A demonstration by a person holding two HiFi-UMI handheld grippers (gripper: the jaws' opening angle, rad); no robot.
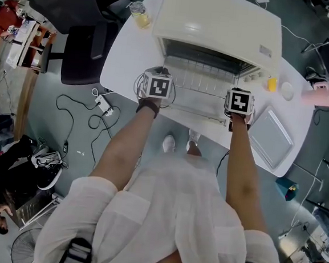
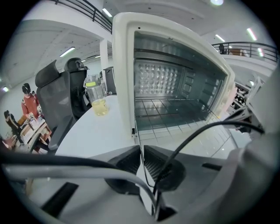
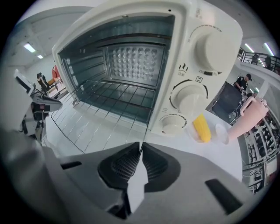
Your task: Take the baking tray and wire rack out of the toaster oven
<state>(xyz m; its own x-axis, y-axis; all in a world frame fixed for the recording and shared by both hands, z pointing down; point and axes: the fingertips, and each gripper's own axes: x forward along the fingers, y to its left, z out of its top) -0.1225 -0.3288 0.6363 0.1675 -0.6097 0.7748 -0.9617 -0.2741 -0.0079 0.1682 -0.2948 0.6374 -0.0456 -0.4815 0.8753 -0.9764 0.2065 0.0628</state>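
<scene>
The cream toaster oven (image 1: 219, 24) stands on the white table (image 1: 125, 56) with its door folded down. Its wire rack (image 1: 200, 82) sticks partway out over the door. In the left gripper view my left gripper (image 2: 141, 151) is shut on the rack's (image 2: 175, 109) thin left front wire. In the right gripper view my right gripper (image 3: 140, 148) has its jaws pressed together on the rack's (image 3: 96, 118) right front wire. The grey baking tray (image 1: 271, 137) lies flat on the table to the right of the oven, apart from both grippers.
A jar of yellow liquid (image 1: 140, 14) stands left of the oven. A corn cob (image 1: 270, 83) and a pink object (image 1: 319, 96) lie to its right. A black office chair (image 1: 86, 47) stands at the table's left, with a power strip and cables (image 1: 101, 102) on the floor.
</scene>
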